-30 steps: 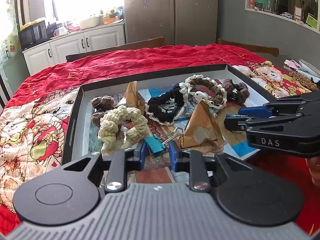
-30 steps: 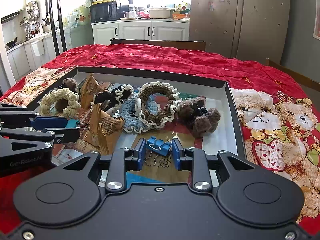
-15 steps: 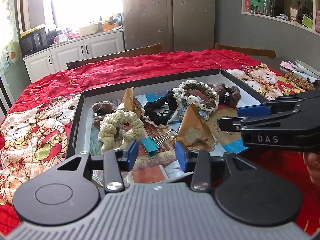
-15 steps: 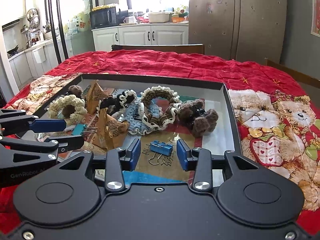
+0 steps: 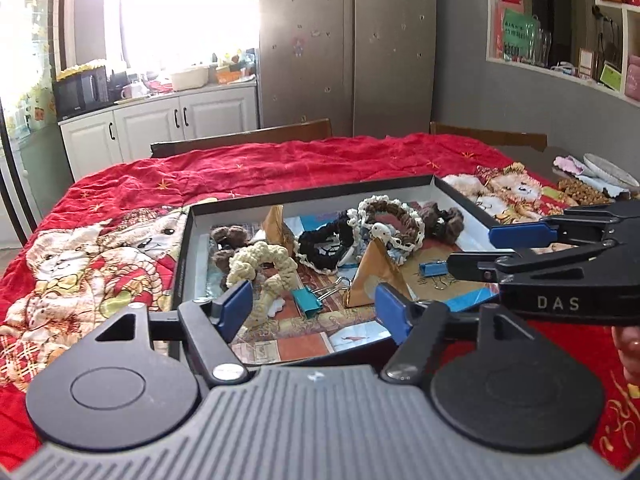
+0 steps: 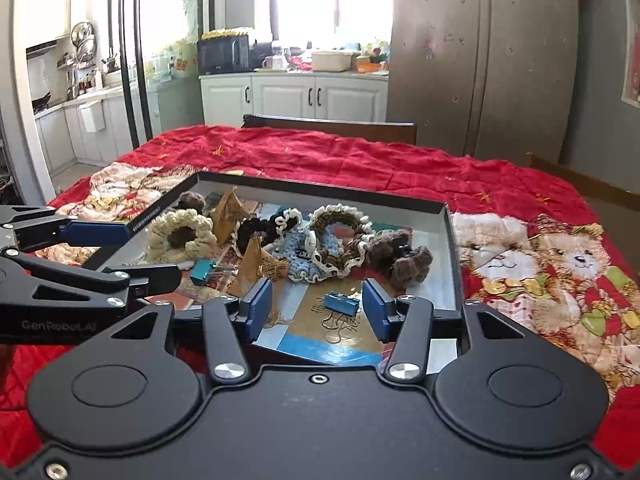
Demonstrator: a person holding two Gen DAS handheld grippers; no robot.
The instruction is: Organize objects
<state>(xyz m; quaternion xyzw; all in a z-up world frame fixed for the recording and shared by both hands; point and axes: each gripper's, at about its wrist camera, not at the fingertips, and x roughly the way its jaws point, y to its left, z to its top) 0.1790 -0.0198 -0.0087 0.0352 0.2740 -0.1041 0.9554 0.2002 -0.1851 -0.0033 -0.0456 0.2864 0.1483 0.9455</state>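
Two grippers hang over the near edge of a shallow black-rimmed tray (image 6: 320, 186) that sits on a red quilt (image 6: 360, 160). Left gripper (image 5: 312, 312): fingers spread wide, nothing between the blue pads (image 5: 236, 306); a teal binder clip (image 5: 307, 301) lies on the tray floor in line with the gap, beyond the fingertips. Right gripper (image 6: 318, 310): fingers likewise spread wide, holding nothing; a blue binder clip (image 6: 341, 304) lies on the tray floor between and just past the pads (image 6: 258, 306), apart from both.

Tray contents, left to right in the right wrist view:
1. Cream crocheted scrunchie (image 6: 180, 236), near the left wall.
2. Two tan folded paper pyramids (image 6: 256, 266), standing upright.
3. Black scrunchie with cream trim (image 6: 264, 228).
4. Light blue crocheted piece (image 6: 310, 256), partly under a brown-and-cream ring (image 6: 342, 220).
5. Dark brown fuzzy scrunchie (image 6: 402, 258), near the right wall.

Both grippers point toward the tray's centre from opposite sides, well apart
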